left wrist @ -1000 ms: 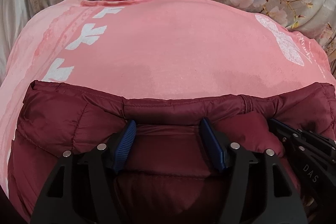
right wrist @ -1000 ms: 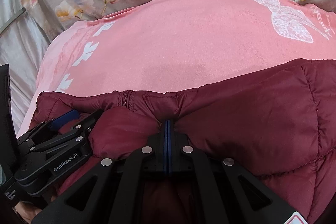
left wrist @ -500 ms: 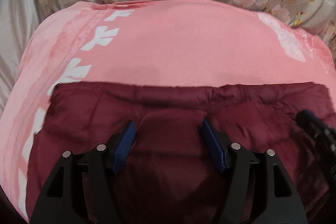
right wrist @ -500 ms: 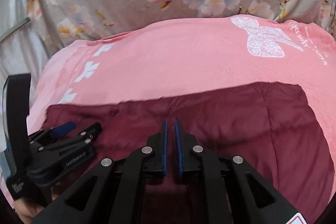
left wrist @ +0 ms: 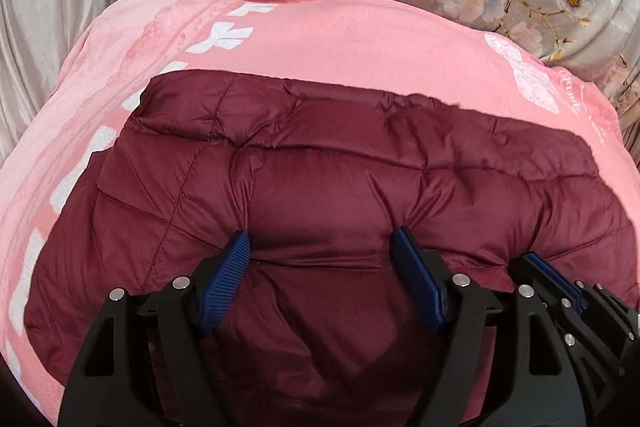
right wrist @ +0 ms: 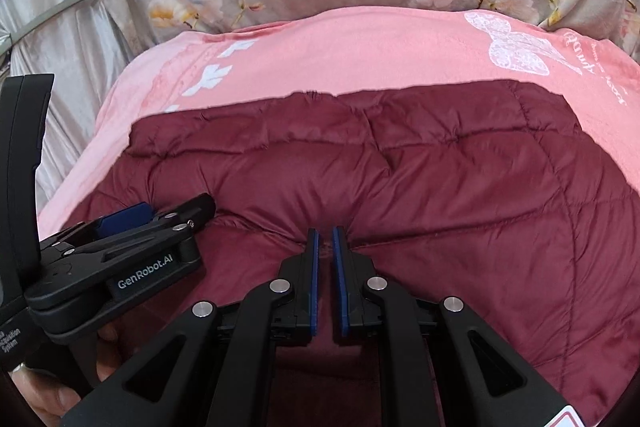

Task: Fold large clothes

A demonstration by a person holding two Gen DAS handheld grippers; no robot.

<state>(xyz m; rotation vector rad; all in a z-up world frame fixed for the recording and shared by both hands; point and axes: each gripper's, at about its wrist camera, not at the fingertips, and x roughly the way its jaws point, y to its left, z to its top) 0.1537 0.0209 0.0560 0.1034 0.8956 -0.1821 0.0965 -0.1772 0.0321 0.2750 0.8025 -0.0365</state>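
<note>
While the maroon quilted jacket (left wrist: pixel 340 187) is lying folded on the pink blanket (left wrist: pixel 340 39), the left gripper (left wrist: pixel 320 247) is resting wide apart on it, the right gripper (right wrist: pixel 325 239) showing 2 fingers narrowly parted.

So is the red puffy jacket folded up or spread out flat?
Folded. The maroon puffer jacket lies as a compact doubled bundle on the pink blanket, one quilted layer's edge stepped over another near its far side.
</note>
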